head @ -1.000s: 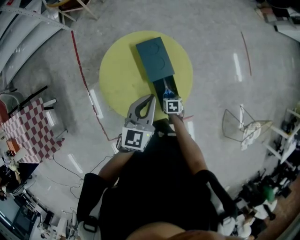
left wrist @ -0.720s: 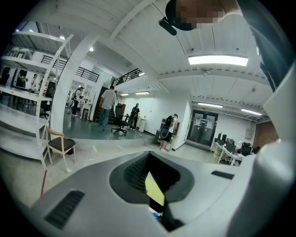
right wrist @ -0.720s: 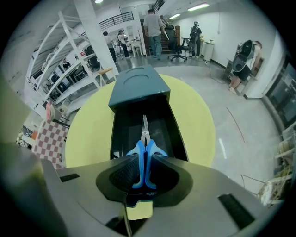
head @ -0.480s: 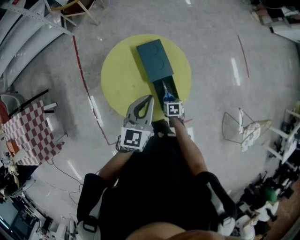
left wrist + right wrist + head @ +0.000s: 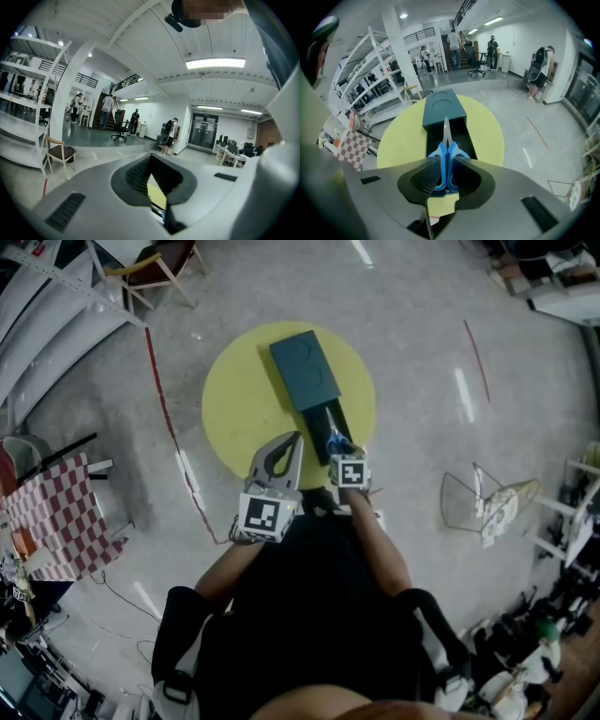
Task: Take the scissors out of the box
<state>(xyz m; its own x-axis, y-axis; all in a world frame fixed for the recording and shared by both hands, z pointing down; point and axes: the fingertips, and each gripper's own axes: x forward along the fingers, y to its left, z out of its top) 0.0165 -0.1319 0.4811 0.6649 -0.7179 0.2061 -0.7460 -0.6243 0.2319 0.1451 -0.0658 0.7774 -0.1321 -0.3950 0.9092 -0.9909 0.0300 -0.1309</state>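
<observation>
on the round yellow table [image 5: 234,399] lies a long teal box [image 5: 305,369], set at a slant, with its dark inner tray [image 5: 323,423] slid out toward the person. over that open tray the right gripper [image 5: 337,446] points steeply down and pinches the scissors [image 5: 334,439] by their blue handles.

the right gripper view shows this plainly: its two ribbed pads [image 5: 425,176] press on the handles from either side, the handles lie closed against each other, and the closed metal blade runs away from the gripper, its tip over the far end of the tray, just short of the teal sleeve. whether the scissors touch the tray floor cannot be told.

the left gripper [image 5: 298,437] hangs just beside the right one, on its left, over the near edge of the table and apart from the box. its jaws are pressed together at the tips with nothing between them; in the left gripper view only a sliver of yellow table shows through the gap behind the tips [image 5: 151,157], and the gripper looks out almost level across a large white hall.

beyond the table, a wooden chair [image 5: 150,263] stands on the grey floor [image 5: 422,352], a red and white checked cloth [image 5: 47,512] lies at the left, and a bent wire frame [image 5: 478,498] sits at the right.
</observation>
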